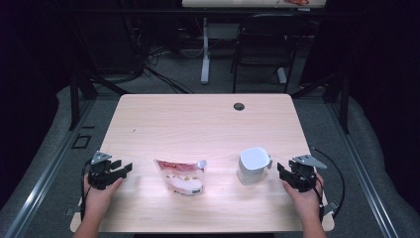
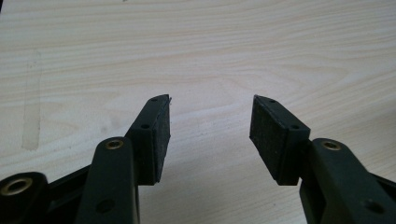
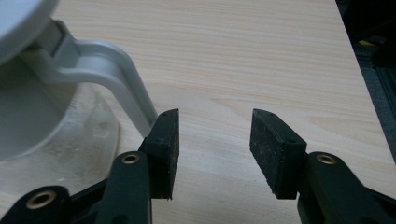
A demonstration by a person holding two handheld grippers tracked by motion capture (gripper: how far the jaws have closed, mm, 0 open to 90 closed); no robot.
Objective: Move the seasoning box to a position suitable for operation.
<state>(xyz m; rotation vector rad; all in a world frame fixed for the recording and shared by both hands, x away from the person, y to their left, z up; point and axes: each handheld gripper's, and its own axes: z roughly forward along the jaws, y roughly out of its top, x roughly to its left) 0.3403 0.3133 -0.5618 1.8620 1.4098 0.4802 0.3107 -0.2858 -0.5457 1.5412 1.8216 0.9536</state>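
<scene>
Since both claws sit spread with nothing between them, the right gripper (image 1: 281, 171) looks lined up for the white jug (image 1: 252, 165) handle just beside it, left gripper (image 1: 124, 170) waiting near the pouch (image 1: 181, 177).

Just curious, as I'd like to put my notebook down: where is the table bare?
The whole far half of the table, up to the cable hole, is bare. Another gap lies between pouch and white jug. The near edge is crowded with both grippers.
</scene>
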